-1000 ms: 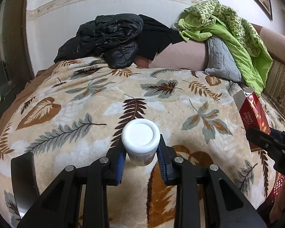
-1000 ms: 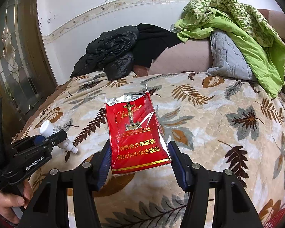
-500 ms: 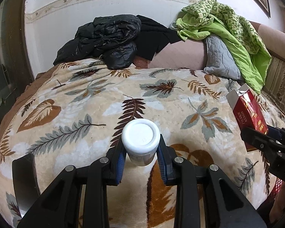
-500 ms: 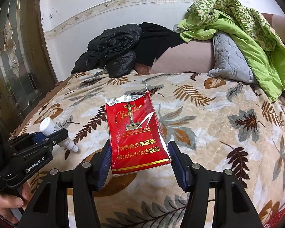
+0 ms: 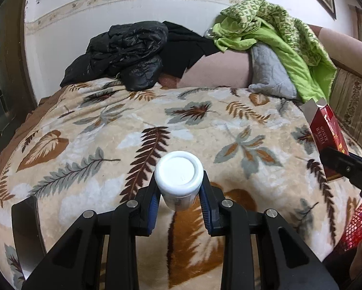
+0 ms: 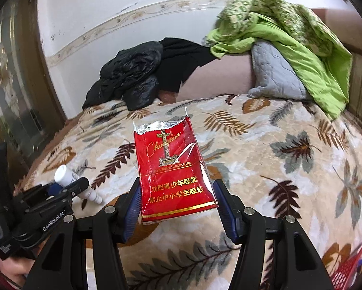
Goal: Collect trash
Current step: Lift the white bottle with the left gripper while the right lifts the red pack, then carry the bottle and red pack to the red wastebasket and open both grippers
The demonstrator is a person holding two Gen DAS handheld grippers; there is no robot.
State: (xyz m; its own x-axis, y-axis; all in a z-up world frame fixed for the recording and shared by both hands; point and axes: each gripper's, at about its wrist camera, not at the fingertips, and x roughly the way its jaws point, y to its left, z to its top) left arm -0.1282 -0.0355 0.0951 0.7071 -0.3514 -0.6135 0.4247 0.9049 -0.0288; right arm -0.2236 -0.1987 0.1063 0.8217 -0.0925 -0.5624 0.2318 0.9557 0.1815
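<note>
So right now we're holding one piece of trash in each gripper, both lifted over the leaf-print blanket covering the bed. Our left gripper is squeezing a small white bottle between its blue pads, jaws fairly narrow, bottle bottom facing the camera. From the right wrist view the same bottle is sticking out over the blanket's left side, nozzle pointing down toward the fabric.

Our right gripper is clamping a torn-open red cigarette pack, jaws about halfway apart, pads pressing on the pack's lower sides. It's standing upright with the ripped foil top pointing away from us. In the left wrist view that pack is showing up near the blanket's right edge.

For room to move: the whole middle of the blanket is lying open in front of both grippers. Along the far edge, a black jacket is piling up at the left against the wall, and a green blanket is draping over a grey cushion toward the far right corner. Something with red mesh is peeking in at the lower right corner, past the bed's near right edge; we can't tell what it is. A dark door frame is running down the left side past the bed's left edge.
</note>
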